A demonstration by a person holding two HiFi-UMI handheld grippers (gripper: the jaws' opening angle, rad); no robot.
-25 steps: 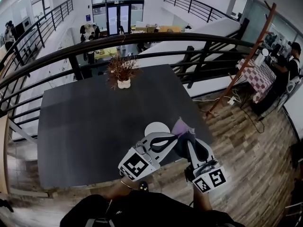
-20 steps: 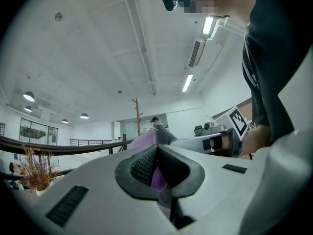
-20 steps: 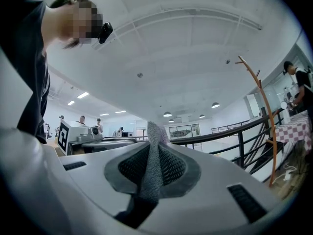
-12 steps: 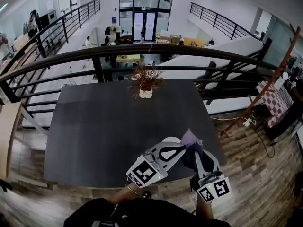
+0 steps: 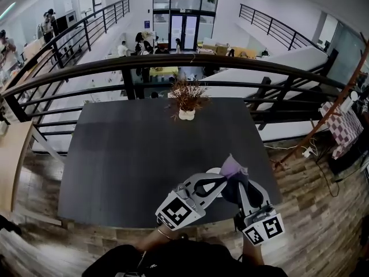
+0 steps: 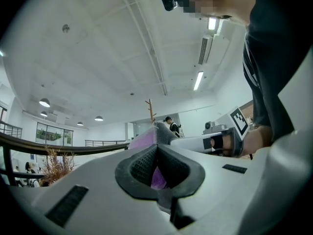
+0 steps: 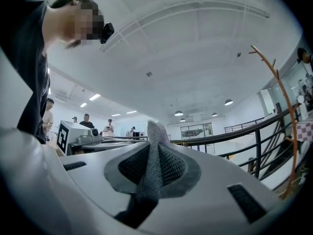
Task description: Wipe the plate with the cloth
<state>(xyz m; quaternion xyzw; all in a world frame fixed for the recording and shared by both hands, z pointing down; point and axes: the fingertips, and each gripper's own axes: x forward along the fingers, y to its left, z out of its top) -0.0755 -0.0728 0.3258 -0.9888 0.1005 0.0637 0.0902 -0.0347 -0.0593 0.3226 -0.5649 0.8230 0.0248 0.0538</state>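
1. Pinching cloth in left gripper and right gripper, over dark table's 5 o'clock corner.
2. Spotted plate sliver at cloth's 9 o'clock.
3. Noted potted plant at 12 o'clock edge, railing beyond.

A lilac-and-grey soft cloth and a round white plate lie over the matte charcoal bench. At 12 o'clock, rust-brown dried twigs fill a white pot. The white plastic left gripper and right gripper bear black-and-white square markers.
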